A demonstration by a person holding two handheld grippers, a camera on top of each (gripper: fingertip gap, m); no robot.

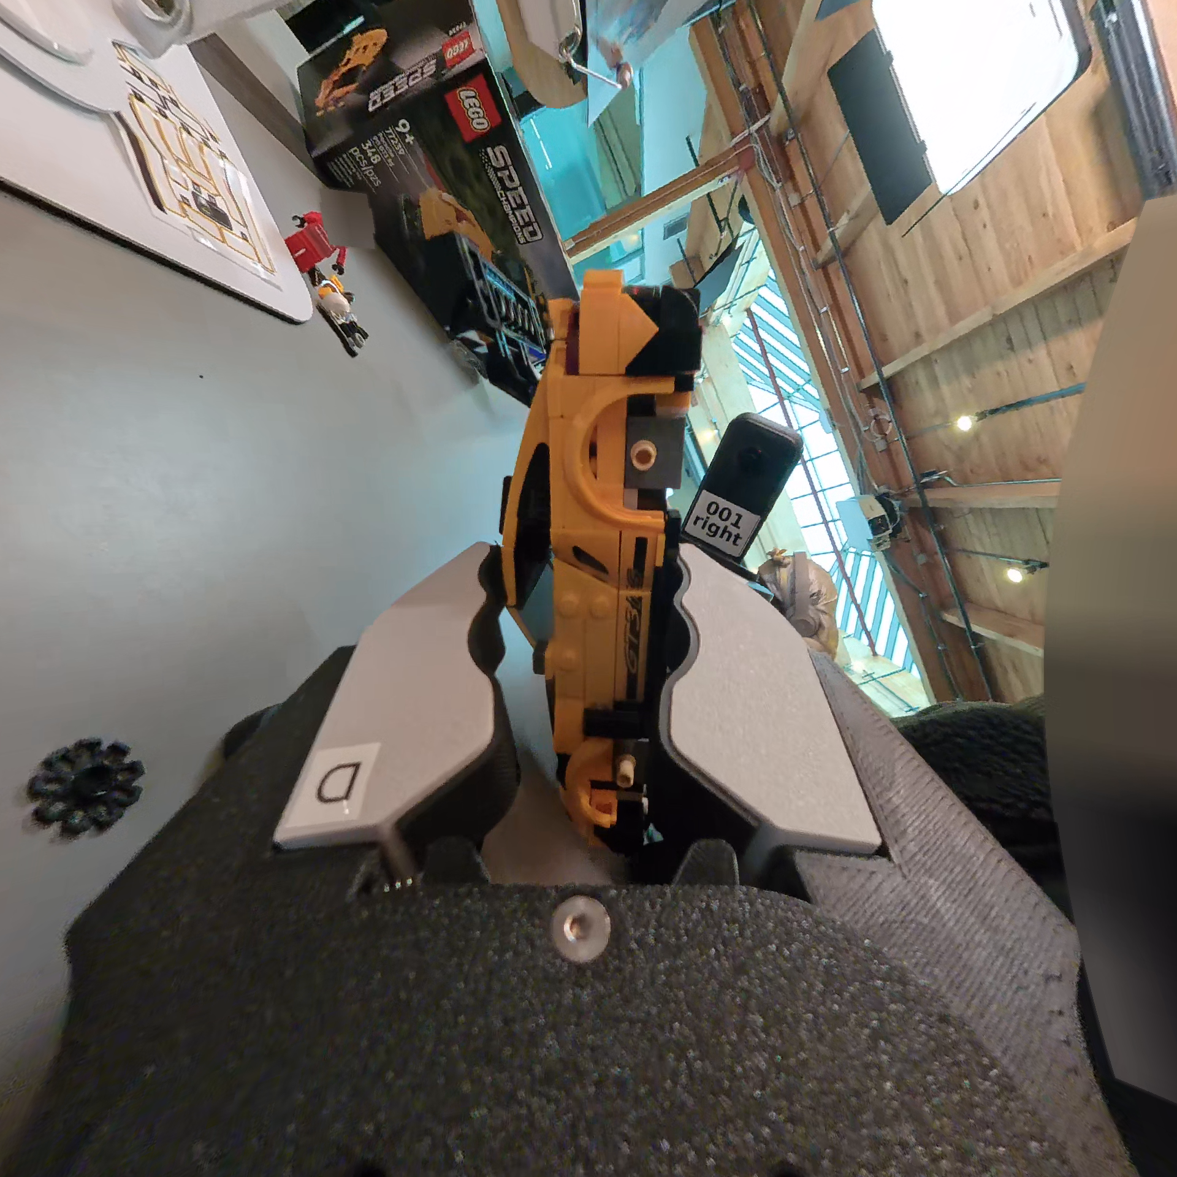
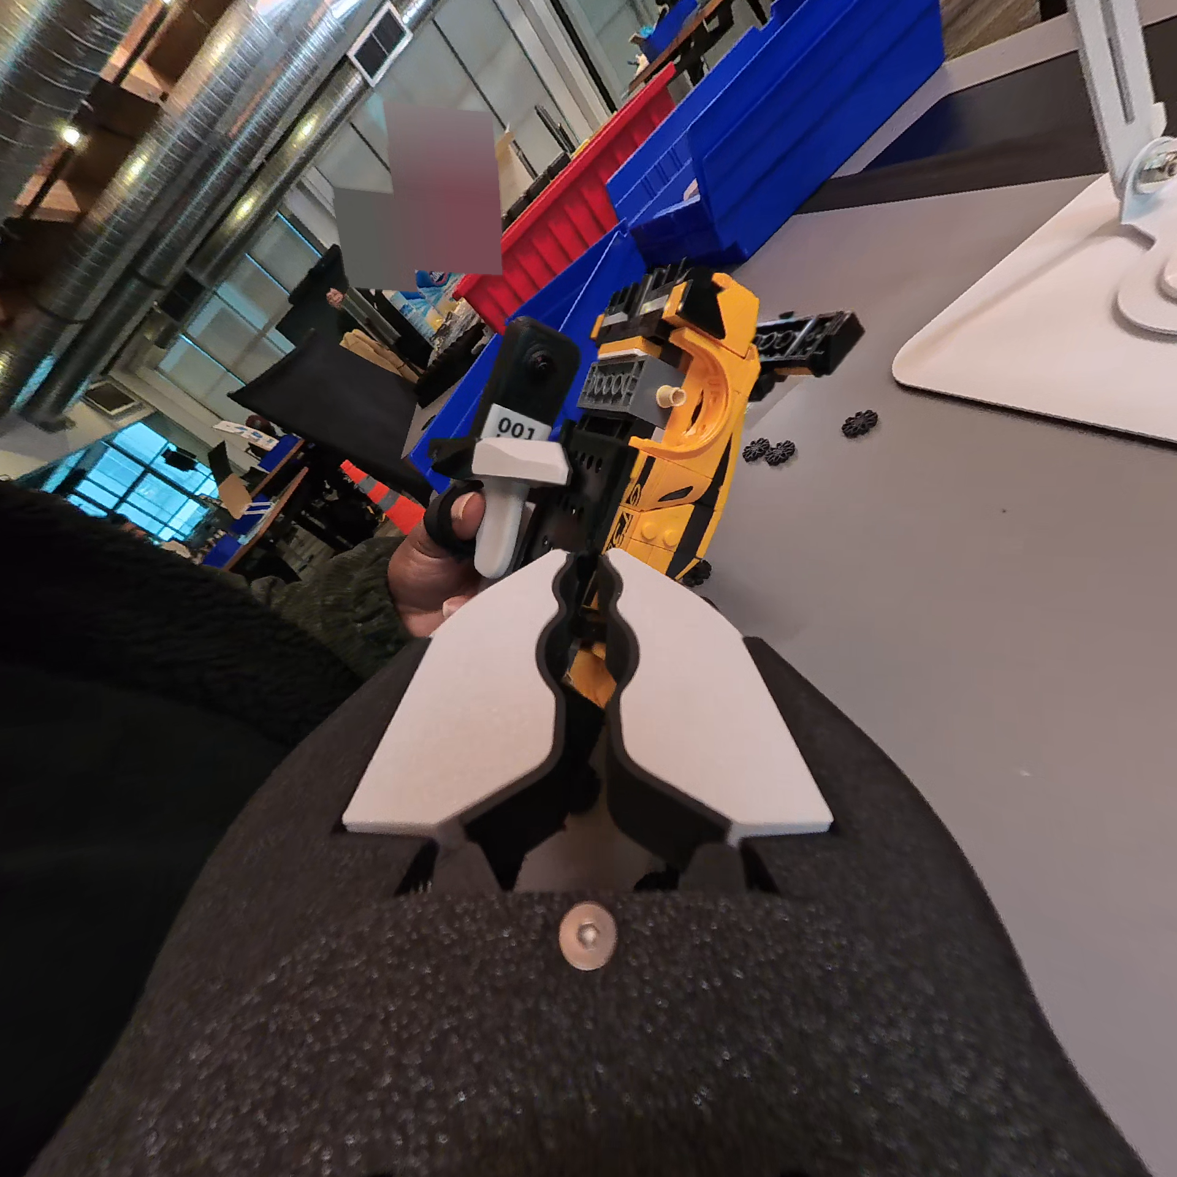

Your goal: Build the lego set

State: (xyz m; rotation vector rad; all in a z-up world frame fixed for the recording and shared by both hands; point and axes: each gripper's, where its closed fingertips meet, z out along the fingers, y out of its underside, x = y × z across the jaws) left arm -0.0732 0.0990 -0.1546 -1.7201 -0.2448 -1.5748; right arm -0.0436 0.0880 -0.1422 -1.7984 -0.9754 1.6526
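Working left to right on the grey table [image 1: 159, 509]: a black spoked wheel rim [image 1: 86, 786] lies loose near the left gripper's body, flat and lacy-looking. Further along there's a sticker sheet [image 1: 191, 172] on a white base plate, then a small red minifig-type piece [image 1: 313, 245], then the set's box [image 1: 446, 191] standing toward the table's far edge.

The yellow lego car [image 1: 599, 573] isn't on the table at all. It's held up off it, tipped on its side, and the left gripper [image 1: 583, 611] is pinching it across the body, grey fingers [image 1: 414, 688] pressed against roof and underside. My guess is that's so the empty wheel arches and their tan axle pins face out and stay reachable. Smooth glossy plastic, curved arches, studs on the side.

From the other camera, the right gripper [image 2: 589, 573] has its fingertips nearly pressed together right at the car's black underside. It looks like it's nipping an edge there, but I can't tell for sure. More black rims [image 2: 770, 451] sit in a cluster by the car, toward the white stand base [image 2: 1019, 356], with blue and red ribbed bins [image 2: 764, 165] along the far edge. Wheels look like what's left to fit.
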